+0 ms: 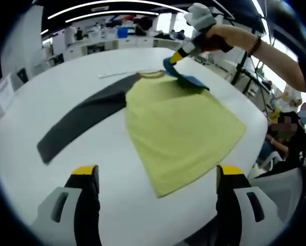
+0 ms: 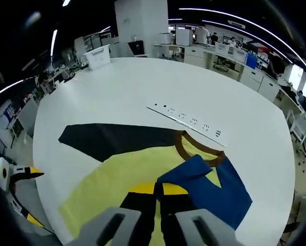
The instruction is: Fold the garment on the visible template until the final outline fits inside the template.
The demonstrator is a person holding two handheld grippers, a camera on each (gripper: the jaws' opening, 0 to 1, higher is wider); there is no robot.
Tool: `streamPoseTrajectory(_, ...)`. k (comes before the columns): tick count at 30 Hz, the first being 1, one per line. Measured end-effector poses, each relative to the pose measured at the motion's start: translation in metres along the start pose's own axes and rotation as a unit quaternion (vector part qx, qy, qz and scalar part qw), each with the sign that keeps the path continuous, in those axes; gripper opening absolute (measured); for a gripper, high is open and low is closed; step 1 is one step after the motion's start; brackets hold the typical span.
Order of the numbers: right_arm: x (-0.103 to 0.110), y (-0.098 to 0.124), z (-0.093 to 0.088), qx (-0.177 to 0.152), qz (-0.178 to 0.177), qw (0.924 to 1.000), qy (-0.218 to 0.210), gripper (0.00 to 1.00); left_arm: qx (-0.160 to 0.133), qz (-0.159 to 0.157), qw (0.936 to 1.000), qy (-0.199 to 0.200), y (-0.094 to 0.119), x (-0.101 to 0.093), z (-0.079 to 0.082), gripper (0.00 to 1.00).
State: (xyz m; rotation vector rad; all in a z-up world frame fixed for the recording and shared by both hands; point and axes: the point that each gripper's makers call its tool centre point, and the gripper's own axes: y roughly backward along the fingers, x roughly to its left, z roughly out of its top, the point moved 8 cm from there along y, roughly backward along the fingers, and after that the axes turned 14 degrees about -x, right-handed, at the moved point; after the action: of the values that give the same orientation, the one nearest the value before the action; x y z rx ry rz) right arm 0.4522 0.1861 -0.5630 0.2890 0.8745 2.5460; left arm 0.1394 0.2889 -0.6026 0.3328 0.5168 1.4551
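A yellow-green shirt with a brown collar lies spread flat on the round white table, its dark grey sleeve stretched straight out to one side. The other sleeve, blue, is folded in over the yellow body near the collar. In the left gripper view the right gripper reaches down from the far side at a slant, held in a white-gloved hand with a bare forearm and a dark wristband behind it; its yellow-tipped jaws are pinched together on the edge of the blue sleeve beside the collar. The right gripper view agrees: the two jaws stand pressed side by side at the bottom, with the blue cloth meeting their tips. The left gripper hangs above the near table edge, short of the shirt's hem, its jaws spread wide apart with nothing between them, and it shows small at the left rim of the right gripper view. A long white power strip lies on the table just beyond the collar, apart from the shirt.
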Motion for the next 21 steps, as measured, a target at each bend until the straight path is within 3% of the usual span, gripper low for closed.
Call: streamPoseTrajectory(21, 0.044, -0.016, 0.003, 0.004, 0.042, 0.9981, 0.045, 0.00, 0.002, -0.006, 1.0000, -0.001, 0.001, -0.002, -0.003, 0.91)
